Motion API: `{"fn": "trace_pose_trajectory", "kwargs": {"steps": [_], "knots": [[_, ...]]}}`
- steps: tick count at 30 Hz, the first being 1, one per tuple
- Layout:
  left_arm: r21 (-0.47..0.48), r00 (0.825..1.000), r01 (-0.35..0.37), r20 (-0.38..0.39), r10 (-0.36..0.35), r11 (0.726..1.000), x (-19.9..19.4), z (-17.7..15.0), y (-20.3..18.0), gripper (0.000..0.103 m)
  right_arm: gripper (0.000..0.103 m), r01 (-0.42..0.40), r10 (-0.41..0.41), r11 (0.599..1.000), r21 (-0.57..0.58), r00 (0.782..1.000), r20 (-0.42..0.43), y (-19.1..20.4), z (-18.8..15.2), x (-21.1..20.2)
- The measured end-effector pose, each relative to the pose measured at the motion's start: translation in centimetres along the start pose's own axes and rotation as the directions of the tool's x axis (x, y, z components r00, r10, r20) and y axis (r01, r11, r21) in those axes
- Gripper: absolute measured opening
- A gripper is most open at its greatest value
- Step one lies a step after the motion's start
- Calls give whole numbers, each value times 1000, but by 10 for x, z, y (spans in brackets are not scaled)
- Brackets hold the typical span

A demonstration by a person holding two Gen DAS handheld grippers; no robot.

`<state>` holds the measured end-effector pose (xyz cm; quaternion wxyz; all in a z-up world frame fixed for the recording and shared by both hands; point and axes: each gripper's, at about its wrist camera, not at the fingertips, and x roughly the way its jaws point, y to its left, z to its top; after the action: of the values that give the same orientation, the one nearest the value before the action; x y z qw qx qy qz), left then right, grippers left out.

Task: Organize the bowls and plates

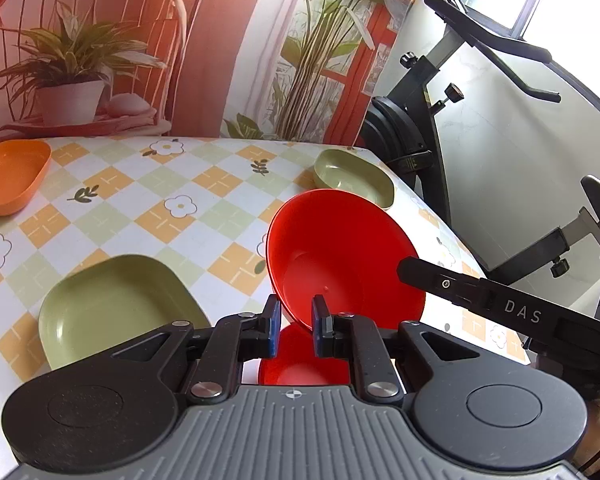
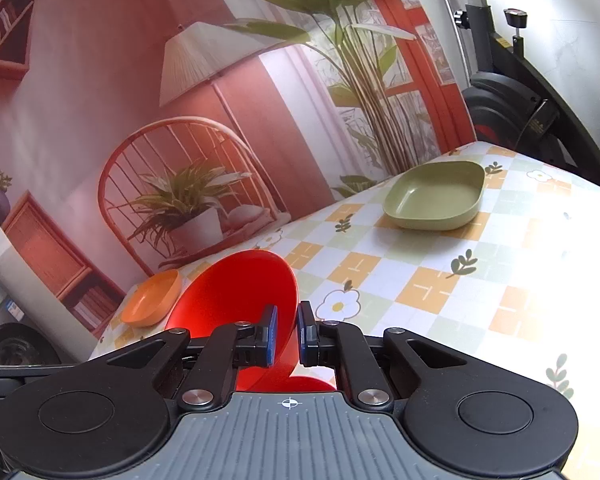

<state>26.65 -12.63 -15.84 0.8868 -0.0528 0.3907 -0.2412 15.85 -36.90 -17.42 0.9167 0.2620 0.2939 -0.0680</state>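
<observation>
Stacking is underway: the right gripper (image 2: 287, 330), jaws narrowed on its rim, holds a glossy red plastic bowl (image 2: 240, 288) tilted above a second red bowl (image 1: 300, 364) just below. The left gripper (image 1: 295, 326) stands narrowly parted, apparently astride the rim. Next, level and lower it in.

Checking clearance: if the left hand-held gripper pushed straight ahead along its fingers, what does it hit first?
The left hand-held gripper already pinches the rim of the tilted red plastic bowl, so that bowl leads. Beyond it, probably the far olive-green rounded plastic dish, though depth is unclear.
</observation>
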Motion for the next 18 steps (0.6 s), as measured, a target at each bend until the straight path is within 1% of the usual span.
{"fn": "trace_pose_trajectory", "kwargs": {"steps": [4,8,13,18], "knots": [[-6,1000,3,-12,-3,1000,-4,-11,-1,17,10,6,-6,1000,-15,1000,-21,0,-9,-8],[-20,1000,7,-24,-7,1000,-6,-20,0,17,10,8,-8,1000,-7,999,-39,-1,-16,-14],[-20,999,-2,-44,1,1000,-4,-30,0,17,10,23,-24,1000,-19,998,-63,-1,-26,-15],[-26,998,1,-63,-3,1000,-2,-38,2,17,10,42,-42,999,4,994,-97,-6,-36,-12]]}}
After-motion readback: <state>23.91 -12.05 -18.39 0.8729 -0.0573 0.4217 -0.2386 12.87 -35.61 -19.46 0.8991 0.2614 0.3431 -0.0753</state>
